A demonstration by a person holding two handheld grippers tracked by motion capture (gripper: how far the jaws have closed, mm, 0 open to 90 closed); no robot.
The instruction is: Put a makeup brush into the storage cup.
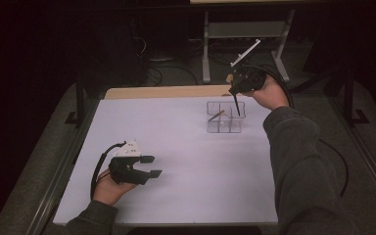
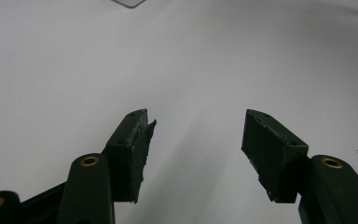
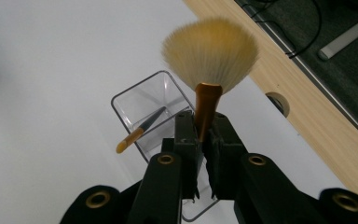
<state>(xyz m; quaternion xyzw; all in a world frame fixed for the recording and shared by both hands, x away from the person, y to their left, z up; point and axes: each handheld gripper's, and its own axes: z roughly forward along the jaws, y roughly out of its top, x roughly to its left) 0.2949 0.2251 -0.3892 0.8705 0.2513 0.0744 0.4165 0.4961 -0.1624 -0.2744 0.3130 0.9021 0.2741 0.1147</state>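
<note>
Your right gripper (image 3: 204, 140) pinches a brush over the clear box; your left gripper (image 2: 193, 154) waits spread.

The white table (image 1: 176, 142) carries a clear divided box (image 1: 225, 117) toward its far right. Your left gripper (image 1: 149, 166) hovers low near the front left, jaws wide apart, holding nothing. The fan brush (image 3: 208, 60) sits clamped at its gold neck, bristles up, its dark handle pointing down into the box. A smaller brush (image 3: 140, 129) leans in another compartment.
</note>
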